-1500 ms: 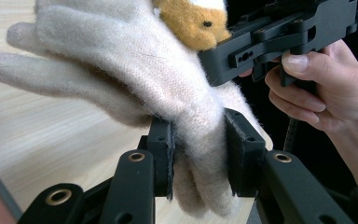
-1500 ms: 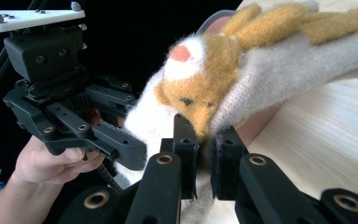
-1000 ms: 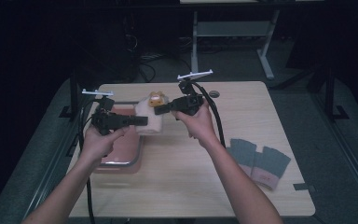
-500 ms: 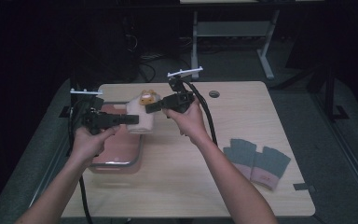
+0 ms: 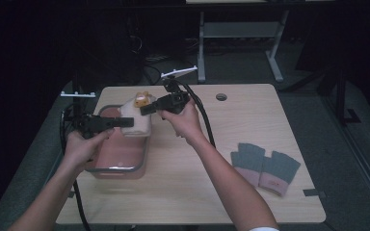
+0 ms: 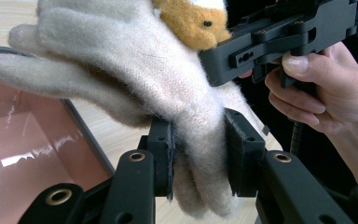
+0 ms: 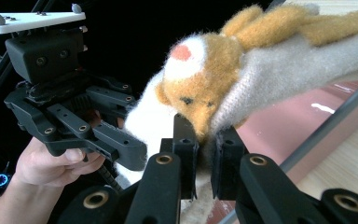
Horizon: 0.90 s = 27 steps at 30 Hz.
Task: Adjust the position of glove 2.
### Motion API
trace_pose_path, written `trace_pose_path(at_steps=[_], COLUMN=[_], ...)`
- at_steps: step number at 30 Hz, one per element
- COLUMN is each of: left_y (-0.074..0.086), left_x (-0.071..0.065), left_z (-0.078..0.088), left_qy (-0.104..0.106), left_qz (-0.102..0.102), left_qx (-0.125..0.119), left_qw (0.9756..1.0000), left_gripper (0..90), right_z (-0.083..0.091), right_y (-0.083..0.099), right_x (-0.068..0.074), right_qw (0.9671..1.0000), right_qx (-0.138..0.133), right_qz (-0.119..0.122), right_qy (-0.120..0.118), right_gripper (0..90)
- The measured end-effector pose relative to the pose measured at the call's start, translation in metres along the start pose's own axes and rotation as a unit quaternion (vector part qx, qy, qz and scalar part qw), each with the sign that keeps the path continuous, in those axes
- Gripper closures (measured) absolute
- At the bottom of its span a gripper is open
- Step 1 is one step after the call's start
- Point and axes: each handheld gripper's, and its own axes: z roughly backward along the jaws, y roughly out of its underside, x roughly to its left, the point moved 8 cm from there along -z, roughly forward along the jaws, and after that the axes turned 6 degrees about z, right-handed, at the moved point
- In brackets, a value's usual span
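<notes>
Cream woolly glove (image 6: 135, 79) is hanging between both tongs: left tongs (image 6: 198, 156) clamping its cuff, right tongs (image 7: 200, 156) pinching its bear patch (image 7: 200, 88).

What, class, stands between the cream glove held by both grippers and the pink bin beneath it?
Nothing visible. The cream glove, pinched by the left gripper and right gripper, hangs over the pink bin, whose open inside looks bare.
</notes>
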Motion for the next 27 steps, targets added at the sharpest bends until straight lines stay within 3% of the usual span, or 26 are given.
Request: trace_pose_path(at_steps=[27], left_y=[0.002], left_x=[0.027], left_z=[0.02], left_qy=[-0.008], left_qz=[0.016], left_qx=[0.0], left_qw=[0.9998], left_gripper=[66.8], right_z=[-0.035], right_y=[-0.01], right_x=[0.001], right_qw=[0.9997], right_qx=[0.02], right_qz=[-0.005], right_qy=[-0.012], right_gripper=[82.1])
